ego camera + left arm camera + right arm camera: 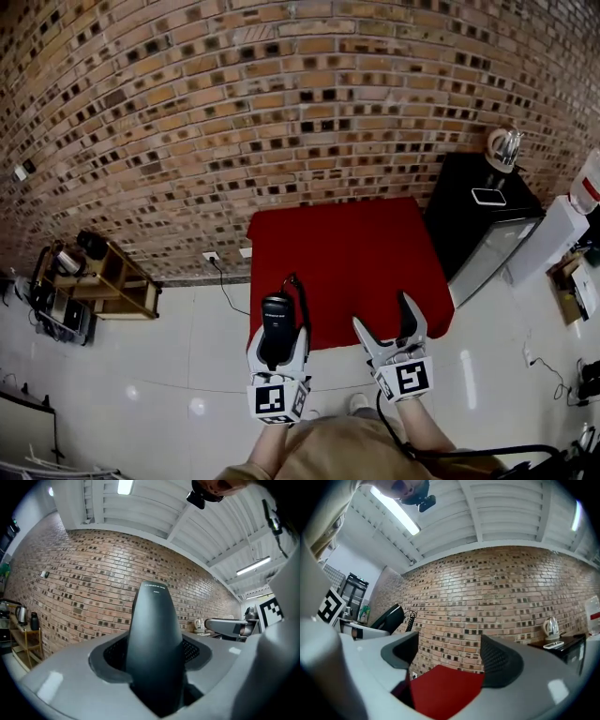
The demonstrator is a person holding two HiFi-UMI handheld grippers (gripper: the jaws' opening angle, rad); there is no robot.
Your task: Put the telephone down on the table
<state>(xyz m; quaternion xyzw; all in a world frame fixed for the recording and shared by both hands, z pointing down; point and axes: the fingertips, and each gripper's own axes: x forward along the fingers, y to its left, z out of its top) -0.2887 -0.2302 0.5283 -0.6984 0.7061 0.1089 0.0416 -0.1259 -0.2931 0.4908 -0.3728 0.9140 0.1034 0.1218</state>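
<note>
Held item: telephone [277,328], a black handset, clamped upright between the closed jaws of the left gripper [278,342]. It hangs over the near left corner of the surface [347,248] and is not yet set down.
Spare tool: right gripper [386,317], jaws apart with nothing between them, just right of the handset.
Chief hazard: early release. If the jaws part before the handset rests on the cloth, it would likely fall, and this near the edge it could tip off onto the floor [169,347].
Second hazard: cord [302,292], running from the handset's far end. Where it leads cannot be told. A snag or a taut pull could drag the handset sideways as it is lowered.
Third hazard: smooth, tapered shell. It may slide in the pads when the gripper tilts to lay it flat.
Lesser hazard: the right gripper stands close enough to knock the handset.
Wall: brick wall [281,112], spanning the whole far side.
Floor: pale and glossy, to the left and right of the surface.
Surface: red-covered, bare, its far edge against the wall.
Cabinet: black cabinet [478,225], just right of the surface.
Shelf: wooden shelf [108,277], far left, holding small items.
Kettle: kettle [504,147], on the far end of the cabinet top.
</note>
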